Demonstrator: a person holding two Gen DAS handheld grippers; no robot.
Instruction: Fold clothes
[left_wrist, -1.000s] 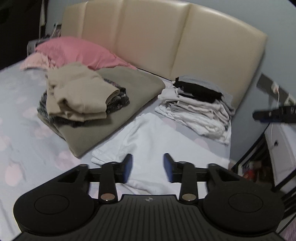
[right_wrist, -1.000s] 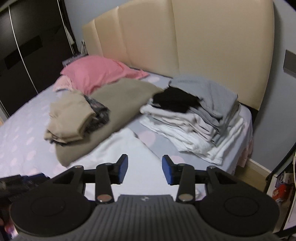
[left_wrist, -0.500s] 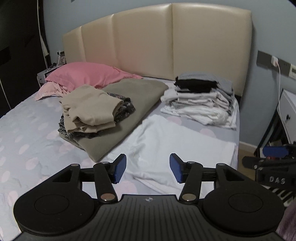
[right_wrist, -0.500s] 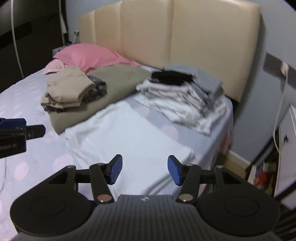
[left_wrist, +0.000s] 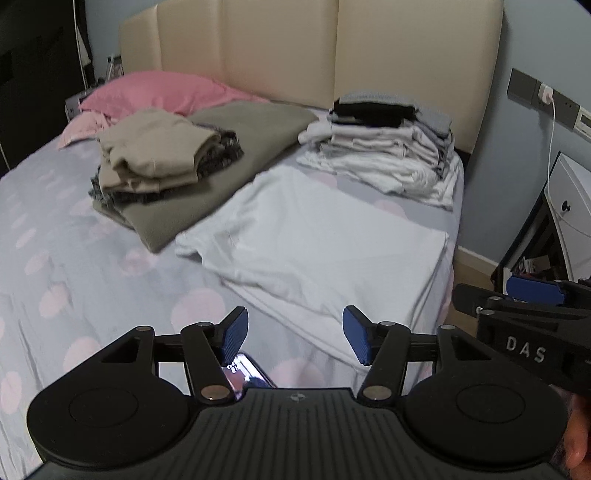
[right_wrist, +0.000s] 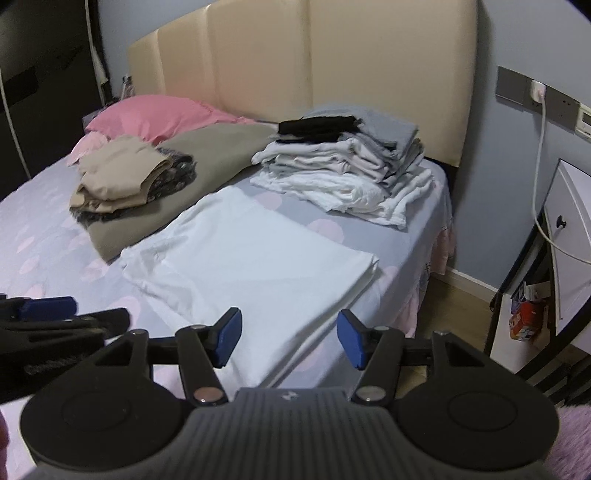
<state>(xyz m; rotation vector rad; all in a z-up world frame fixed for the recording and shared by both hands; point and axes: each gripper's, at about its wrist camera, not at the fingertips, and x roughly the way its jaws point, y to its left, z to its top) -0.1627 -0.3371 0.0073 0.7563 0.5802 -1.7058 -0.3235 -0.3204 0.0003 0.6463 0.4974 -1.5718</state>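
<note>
A white garment (left_wrist: 317, 240) (right_wrist: 251, 266) lies flat and partly folded on the bed's near right corner. My left gripper (left_wrist: 293, 338) hangs above its near edge, jaws opening, nothing between the blue pads. My right gripper (right_wrist: 288, 341) hovers over the garment's near right corner, jaws also opening and empty. In the left wrist view the right gripper (left_wrist: 532, 295) shows at the right edge; in the right wrist view the left gripper (right_wrist: 48, 310) shows at the left edge.
A stack of folded white, grey and black clothes (right_wrist: 343, 166) sits by the beige headboard (right_wrist: 332, 66). A tan and dark pile (left_wrist: 155, 158) rests on an olive cloth (left_wrist: 236, 155). A pink pillow (left_wrist: 159, 92), a lit phone (left_wrist: 245, 373), a white cabinet (right_wrist: 569, 229).
Both grippers have pulled back from the garment toward the bed's near edge and sunk a little, and both pairs of jaws stand wider. The garment lies still.
</note>
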